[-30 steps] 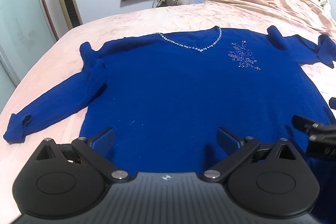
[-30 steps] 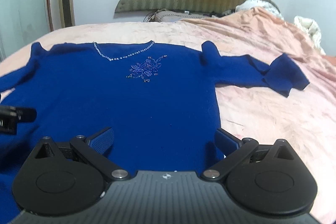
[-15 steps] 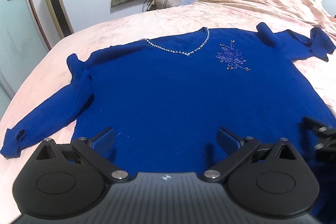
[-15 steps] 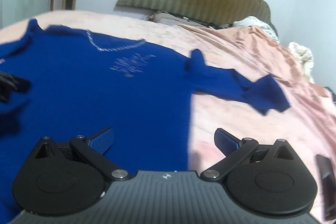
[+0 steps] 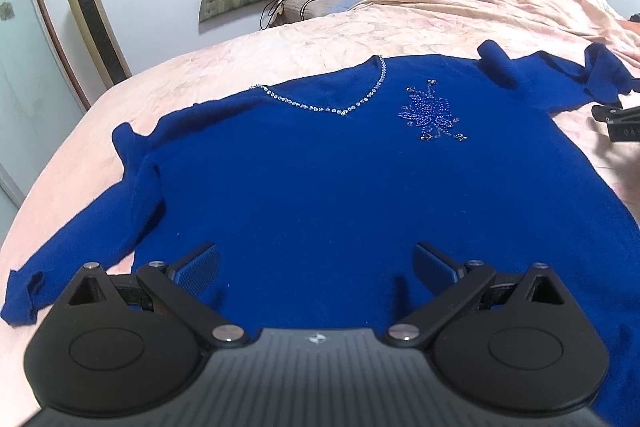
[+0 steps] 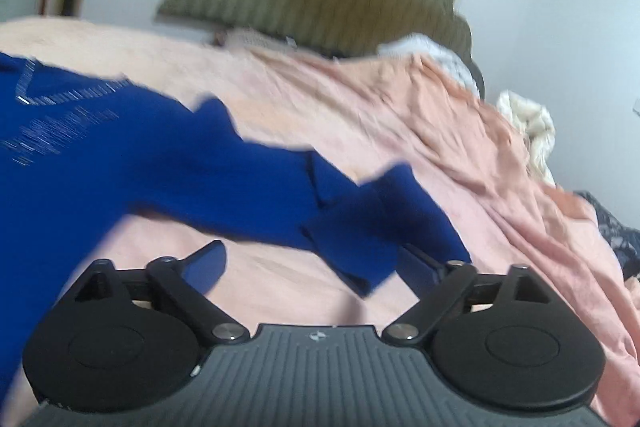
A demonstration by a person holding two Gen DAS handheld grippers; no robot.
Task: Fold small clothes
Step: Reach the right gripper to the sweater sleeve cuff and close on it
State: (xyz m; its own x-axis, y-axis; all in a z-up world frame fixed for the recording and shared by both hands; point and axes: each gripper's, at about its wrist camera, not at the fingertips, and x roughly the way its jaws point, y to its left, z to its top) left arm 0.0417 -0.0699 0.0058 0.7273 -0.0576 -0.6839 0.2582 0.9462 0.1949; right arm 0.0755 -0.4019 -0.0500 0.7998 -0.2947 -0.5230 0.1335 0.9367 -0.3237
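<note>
— Left gripper (image 5: 316, 267)?
— Fingers spread, over the blue sweater's (image 5: 340, 179) hem; it lies flat on the bed (image 5: 320, 39).
— Right gripper (image 6: 312, 263)?
— Fingers spread, the folded sleeve cuff (image 6: 360, 239) between them, blurred.

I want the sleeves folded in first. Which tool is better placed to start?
Right. The right tool is open with the folded sleeve cuff just ahead of its fingers. The left tool is open over the sweater's hem, away from either sleeve.
</note>
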